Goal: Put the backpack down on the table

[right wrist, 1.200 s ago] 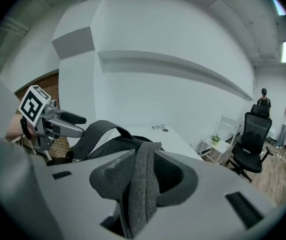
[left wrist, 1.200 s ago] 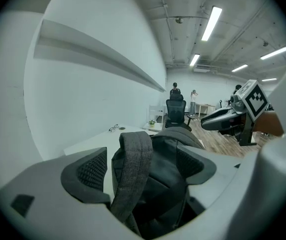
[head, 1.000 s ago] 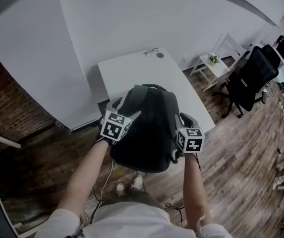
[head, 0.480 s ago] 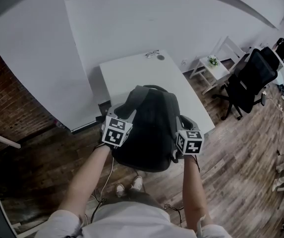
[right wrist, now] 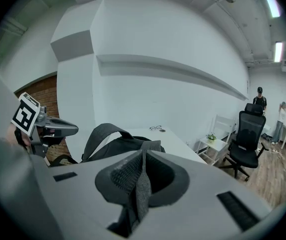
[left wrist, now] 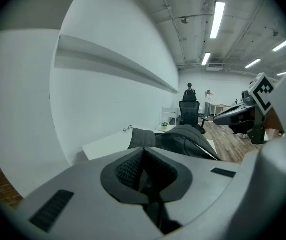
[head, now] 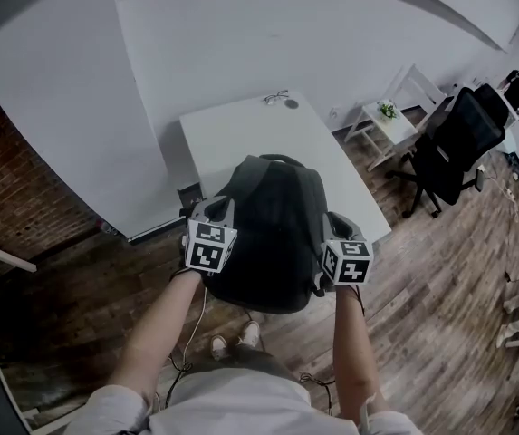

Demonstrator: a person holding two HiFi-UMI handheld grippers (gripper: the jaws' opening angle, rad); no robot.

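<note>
Black office chair (head: 463,139) right of white table (head: 232,134); glasses (head: 277,96), perhaps, beyond backpack (head: 273,234)

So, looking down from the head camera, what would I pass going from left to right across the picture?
Brick wall → left gripper → backpack → right gripper → small white side table with a plant → black office chair.

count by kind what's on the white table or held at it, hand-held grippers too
black fabric backpack: 1
hand-held gripper: 2 (left, right)
pair of thin-framed glasses: 1
small dark round object: 1
total: 5
</note>
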